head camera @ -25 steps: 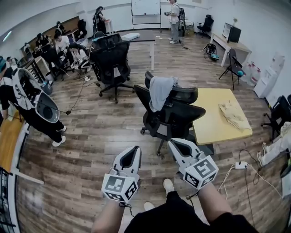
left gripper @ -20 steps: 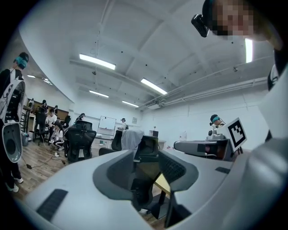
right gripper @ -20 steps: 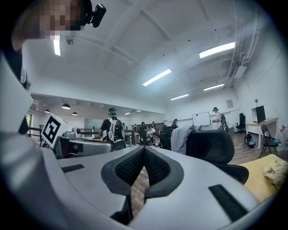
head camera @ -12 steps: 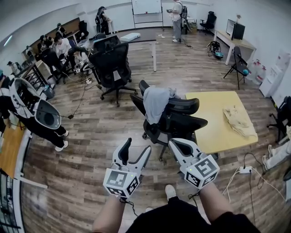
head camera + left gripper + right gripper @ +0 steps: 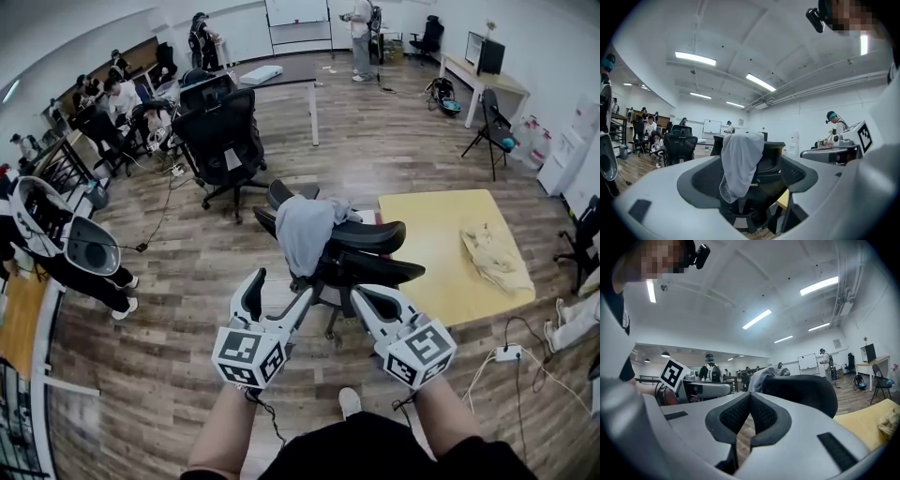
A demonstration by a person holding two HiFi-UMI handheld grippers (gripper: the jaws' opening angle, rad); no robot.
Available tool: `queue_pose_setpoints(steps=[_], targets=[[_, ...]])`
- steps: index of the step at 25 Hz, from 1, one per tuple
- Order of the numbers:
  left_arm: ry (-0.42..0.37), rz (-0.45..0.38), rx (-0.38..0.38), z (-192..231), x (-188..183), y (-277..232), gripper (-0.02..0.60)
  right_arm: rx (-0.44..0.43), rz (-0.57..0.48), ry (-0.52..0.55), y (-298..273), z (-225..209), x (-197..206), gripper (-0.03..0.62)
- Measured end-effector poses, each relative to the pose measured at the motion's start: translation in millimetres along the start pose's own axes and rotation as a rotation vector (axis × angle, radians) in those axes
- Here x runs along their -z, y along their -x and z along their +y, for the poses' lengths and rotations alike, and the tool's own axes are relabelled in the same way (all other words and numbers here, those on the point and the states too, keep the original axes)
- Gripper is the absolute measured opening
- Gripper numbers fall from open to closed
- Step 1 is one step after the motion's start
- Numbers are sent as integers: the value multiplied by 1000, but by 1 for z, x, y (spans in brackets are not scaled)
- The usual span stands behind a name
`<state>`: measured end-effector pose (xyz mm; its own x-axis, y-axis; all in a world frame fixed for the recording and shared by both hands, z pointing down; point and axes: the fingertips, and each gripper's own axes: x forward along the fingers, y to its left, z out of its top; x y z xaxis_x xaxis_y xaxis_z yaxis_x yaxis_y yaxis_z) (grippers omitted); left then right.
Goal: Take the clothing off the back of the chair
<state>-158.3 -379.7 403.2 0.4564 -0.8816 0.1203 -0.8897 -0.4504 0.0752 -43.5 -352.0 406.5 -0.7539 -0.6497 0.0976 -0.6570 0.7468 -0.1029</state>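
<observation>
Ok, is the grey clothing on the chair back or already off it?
On it. The grey clothing drapes over the top of the black chair back and hangs down it.

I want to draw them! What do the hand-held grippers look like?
Light grey plastic. The left hand-held gripper and right hand-held gripper each have two curved jaws with dark bumpy pads, a white cube with black square patterns, and a thin black cable. The left's jaws have just been opening, nothing between them. No sleeves cover the forearms.

left gripper [image 5: 279,289] just opening (empty), chair [image 5: 370,236] nearer
</observation>
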Motion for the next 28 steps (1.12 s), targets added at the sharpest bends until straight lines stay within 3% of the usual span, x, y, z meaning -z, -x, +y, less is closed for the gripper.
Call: queue_pose_setpoints(steps=[11,25,27,28], targets=[[13,25,-4,23,-5,-78,419,15,18,-29,-7,-55,11,12],[56,40,9,32,-2,-113,418,39,32,-65,-9,-89,19,12],[48,35,16,30,-2,-112,395,42,32,-65,-9,-90,20,12],[45,33,13,30,-2,-111,350,44,32,-65,-8,-90,21,12]])
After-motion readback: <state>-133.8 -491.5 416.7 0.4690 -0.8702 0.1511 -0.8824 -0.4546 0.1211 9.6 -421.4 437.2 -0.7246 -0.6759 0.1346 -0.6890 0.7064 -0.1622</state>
